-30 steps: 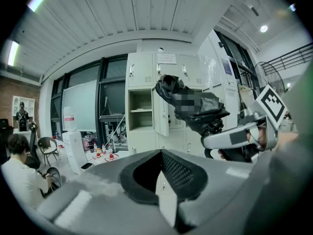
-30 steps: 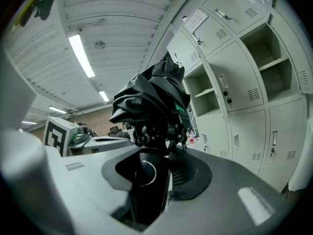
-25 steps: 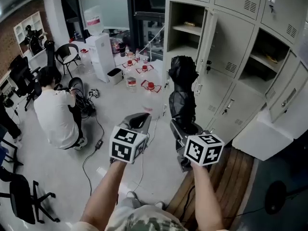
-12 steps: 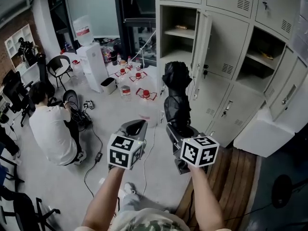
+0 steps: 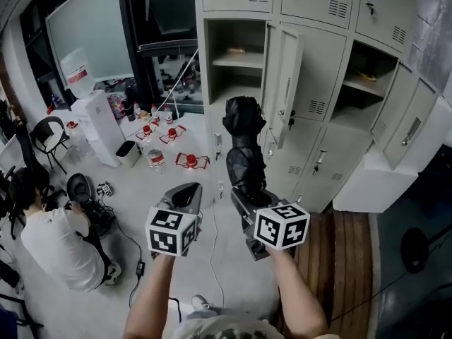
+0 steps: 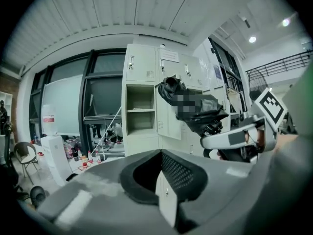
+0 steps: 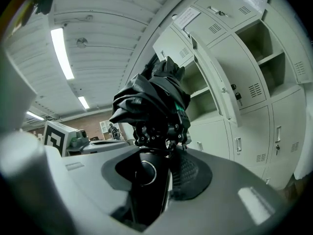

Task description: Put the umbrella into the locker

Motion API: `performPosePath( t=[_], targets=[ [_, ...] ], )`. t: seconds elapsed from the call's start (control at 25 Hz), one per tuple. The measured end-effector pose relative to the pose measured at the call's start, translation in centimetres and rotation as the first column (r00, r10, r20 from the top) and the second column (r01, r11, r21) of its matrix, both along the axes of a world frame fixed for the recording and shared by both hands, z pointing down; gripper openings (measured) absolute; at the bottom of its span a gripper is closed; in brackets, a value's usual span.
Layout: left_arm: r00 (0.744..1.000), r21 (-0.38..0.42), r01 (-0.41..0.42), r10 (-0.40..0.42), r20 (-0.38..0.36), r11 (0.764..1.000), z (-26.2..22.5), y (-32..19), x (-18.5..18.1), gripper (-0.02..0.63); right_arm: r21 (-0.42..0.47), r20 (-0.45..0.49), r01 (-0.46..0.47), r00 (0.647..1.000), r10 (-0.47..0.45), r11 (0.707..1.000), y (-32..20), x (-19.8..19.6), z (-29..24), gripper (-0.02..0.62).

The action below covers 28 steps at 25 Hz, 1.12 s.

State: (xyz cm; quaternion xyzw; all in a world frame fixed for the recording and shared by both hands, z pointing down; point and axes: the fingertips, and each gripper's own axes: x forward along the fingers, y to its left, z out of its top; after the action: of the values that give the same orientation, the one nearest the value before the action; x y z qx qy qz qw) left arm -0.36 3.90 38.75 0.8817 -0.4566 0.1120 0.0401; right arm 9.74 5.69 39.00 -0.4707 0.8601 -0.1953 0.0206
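In the head view the right gripper (image 5: 244, 202) is clamped on the handle end of the one folded black umbrella (image 5: 244, 143). The umbrella's long axis rises up and away from the jaws toward the grey locker bank (image 5: 318, 62). Two compartments show their insides. The nearer open compartment (image 5: 236, 76) lies just beyond and slightly left of the umbrella's tip, with its door (image 5: 286, 83) swung out to the right, and a second open one (image 5: 367, 73) sits farther right. The left gripper (image 5: 187, 193) hangs beside the right one, close but apart from the umbrella, so the right hand is the one placed to feed it in, tip first by my reading. A person in a white top (image 5: 53, 242) crouches well off to the left on the floor. In the left gripper view its two jaws stand only a narrow slit apart with nothing between them. Ahead are the same open compartment (image 6: 139, 109) and, to its right, the umbrella (image 6: 195, 109) carried in the right gripper (image 6: 234, 137). In the right gripper view the pads press on either side of the umbrella's black handle (image 7: 144, 173). The bundled canopy (image 7: 151, 99) stands straight out along the jaws, and the locker doors (image 7: 220, 82) lie beyond it to the right.
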Motion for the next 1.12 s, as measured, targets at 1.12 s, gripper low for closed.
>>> performPosePath(
  t=[1.12],
  targets=[
    [0.974, 0.004, -0.225, 0.225, -0.029, 0.974, 0.2, -10.8, -7.2, 0.003, -0.037, 0.012, -0.201, 0.979, 0.202, 0.979, -8.9, -9.0, -0.1, 0.143]
  ],
)
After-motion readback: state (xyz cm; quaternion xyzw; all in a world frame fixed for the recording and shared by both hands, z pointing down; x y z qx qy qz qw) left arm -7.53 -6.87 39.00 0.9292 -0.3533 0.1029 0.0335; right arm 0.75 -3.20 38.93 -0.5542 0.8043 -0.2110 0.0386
